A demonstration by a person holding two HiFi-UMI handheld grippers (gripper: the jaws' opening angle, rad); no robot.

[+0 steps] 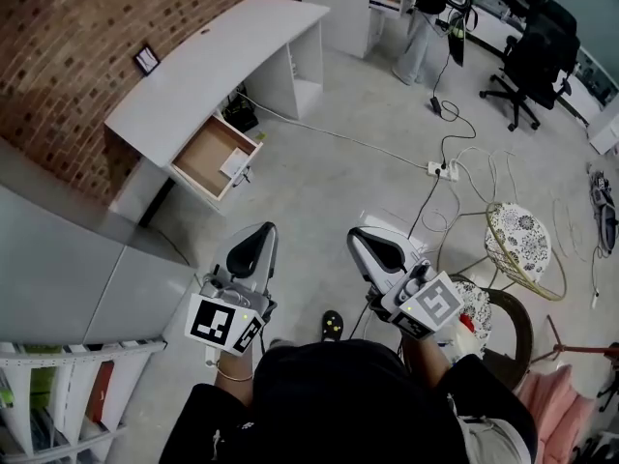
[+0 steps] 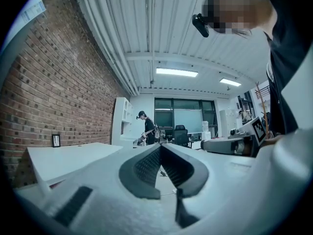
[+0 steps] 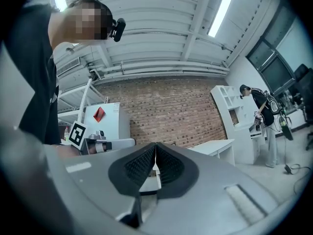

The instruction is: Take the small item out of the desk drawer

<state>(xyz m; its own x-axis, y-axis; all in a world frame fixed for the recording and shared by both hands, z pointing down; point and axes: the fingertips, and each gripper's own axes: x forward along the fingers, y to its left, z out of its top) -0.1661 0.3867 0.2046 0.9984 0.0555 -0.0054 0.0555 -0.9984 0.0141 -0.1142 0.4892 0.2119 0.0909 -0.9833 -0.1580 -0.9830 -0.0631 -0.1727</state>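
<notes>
Both of my grippers are empty, with the jaws pressed together: the left gripper (image 1: 253, 242) and the right gripper (image 1: 372, 247) are held level side by side, close in to me. The drawer (image 1: 198, 153) stands pulled out of the desk (image 1: 208, 61), well ahead of the left gripper and a little to its left. The right gripper is further from it. The item (image 1: 235, 165) lies in the drawer's near right corner, against the front wall. It is pale and looks flat, but from here it is too small to identify. I judge it light and thin, perhaps card or paper, so it may flex and slide on the smooth drawer bottom. I'd pinch it by its free edge, away from the wall, with a gentle squeeze.
</notes>
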